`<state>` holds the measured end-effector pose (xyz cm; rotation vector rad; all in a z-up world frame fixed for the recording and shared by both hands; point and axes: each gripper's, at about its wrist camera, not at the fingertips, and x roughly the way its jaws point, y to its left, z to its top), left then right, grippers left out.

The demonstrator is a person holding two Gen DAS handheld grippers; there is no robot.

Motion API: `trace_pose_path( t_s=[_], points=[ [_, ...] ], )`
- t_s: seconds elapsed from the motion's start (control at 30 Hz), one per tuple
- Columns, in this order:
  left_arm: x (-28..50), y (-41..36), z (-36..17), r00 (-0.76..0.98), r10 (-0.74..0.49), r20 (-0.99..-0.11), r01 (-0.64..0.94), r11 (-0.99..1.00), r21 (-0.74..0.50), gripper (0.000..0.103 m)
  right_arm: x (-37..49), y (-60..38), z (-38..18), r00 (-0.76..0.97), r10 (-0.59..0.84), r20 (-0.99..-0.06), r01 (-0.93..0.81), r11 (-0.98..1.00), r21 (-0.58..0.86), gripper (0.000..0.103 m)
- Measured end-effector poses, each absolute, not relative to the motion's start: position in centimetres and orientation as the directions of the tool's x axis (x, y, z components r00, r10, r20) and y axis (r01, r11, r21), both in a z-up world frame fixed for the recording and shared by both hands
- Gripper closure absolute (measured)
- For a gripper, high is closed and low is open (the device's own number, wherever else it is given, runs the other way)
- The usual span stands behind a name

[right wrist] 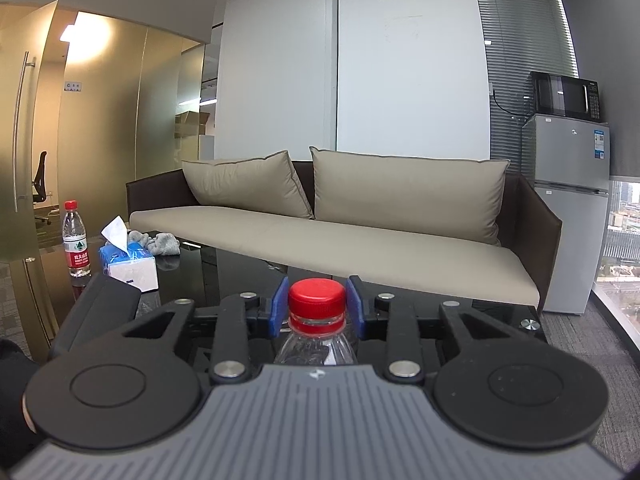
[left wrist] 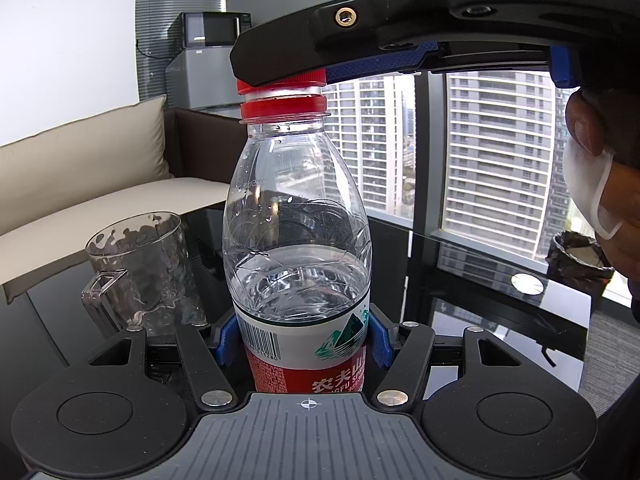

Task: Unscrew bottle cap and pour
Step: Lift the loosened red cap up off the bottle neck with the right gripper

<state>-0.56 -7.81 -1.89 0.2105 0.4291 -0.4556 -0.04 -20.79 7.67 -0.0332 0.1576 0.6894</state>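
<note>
1. Showing a white-and-red paper label with a green mountain logo, a barcode and the white characters "农夫山" above partly cut Latin letters, all wrapped round the clear plastic water bottle [left wrist: 296,240].
2. Standing upright on the glossy black glass table [left wrist: 500,312], about half filled with water, droplets clinging to the inner shoulder.
3. Clamping the bottle at label height between the blue pads [left wrist: 378,344] of the left gripper [left wrist: 302,346], pads pressing both sides of the label.
4. Reaching in from the upper right, level over the bottle top: the right gripper [right wrist: 316,306], closed on the ribbed red screw cap [right wrist: 317,295], blue fingers [right wrist: 278,308] touching its flanks.
5. Sitting slightly raised and tilted above the red tamper ring [left wrist: 283,109], with white neck thread showing between cap and ring.
6. Standing just left of the bottle and a little behind it: a clear textured glass mug with a handle [left wrist: 140,272], apart from the bottle.
7. Resting far back on the table in the right wrist view: a second capped bottle with the same red label [right wrist: 75,240], beside a blue-and-white tissue box [right wrist: 130,262] and a grey crumpled cloth [right wrist: 158,242].
8. Appearing behind: a beige cushioned sofa [right wrist: 340,236] and a black microwave [right wrist: 564,96] on top of a silver fridge [right wrist: 572,208] bearing a blue sticker too small to read.
</note>
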Motion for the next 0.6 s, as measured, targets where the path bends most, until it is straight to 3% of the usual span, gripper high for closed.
trace_pose_path(
  t_s=[0.6],
  points=[
    [-0.5, -7.5, -1.8, 0.81, -0.381, -0.446, 0.47, 0.877, 0.104, 0.045, 0.0, -23.4, 8.6, 0.826, 0.56, -0.062, -0.556, 0.828, 0.067, 0.07]
  ],
)
